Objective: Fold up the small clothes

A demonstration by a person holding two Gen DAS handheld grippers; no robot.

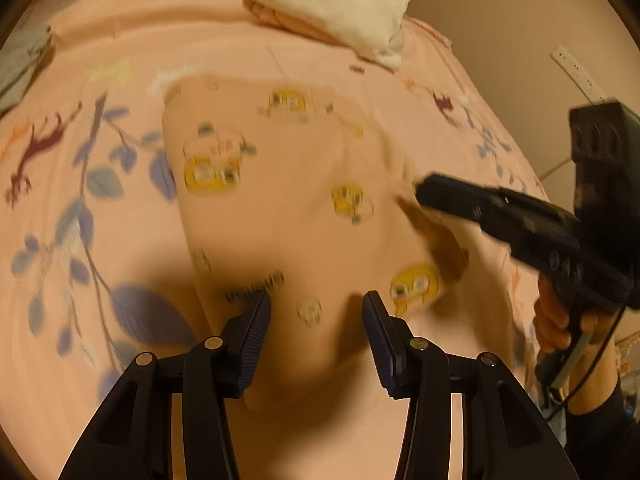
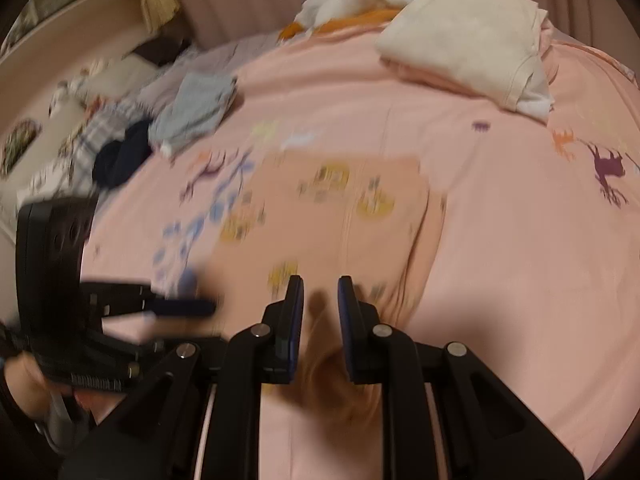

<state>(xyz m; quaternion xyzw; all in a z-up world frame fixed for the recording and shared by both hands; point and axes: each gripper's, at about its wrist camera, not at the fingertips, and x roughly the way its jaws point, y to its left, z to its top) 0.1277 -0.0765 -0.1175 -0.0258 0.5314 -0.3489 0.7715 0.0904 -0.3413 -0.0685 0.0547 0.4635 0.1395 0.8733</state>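
A small pink garment (image 1: pixel 300 200) (image 2: pixel 328 216) printed with yellow cartoon figures lies spread on the pink bed sheet (image 1: pixel 80 60). Low over its near part is my left gripper (image 1: pixel 317 298), jaws well apart, the cloth showing between the pads without being pressed. From the right, my right gripper (image 1: pixel 422 194) reaches the garment's right side, where the cloth lifts and casts a shadow. In the right wrist view the right gripper (image 2: pixel 320 280) stands nearly closed, and a fold of the garment fills the narrow gap. The left gripper (image 2: pixel 208 312) shows blurred at the left.
A folded cream and white stack (image 1: pixel 332 4) (image 2: pixel 468 36) sits at the far side of the bed. Loose clothes, grey-blue (image 2: pixel 192 108) and dark navy (image 2: pixel 120 160), lie at the far left. A hand (image 1: pixel 556 320) holds the right gripper's handle. A white power strip (image 1: pixel 576 74) lies off the bed at the right.
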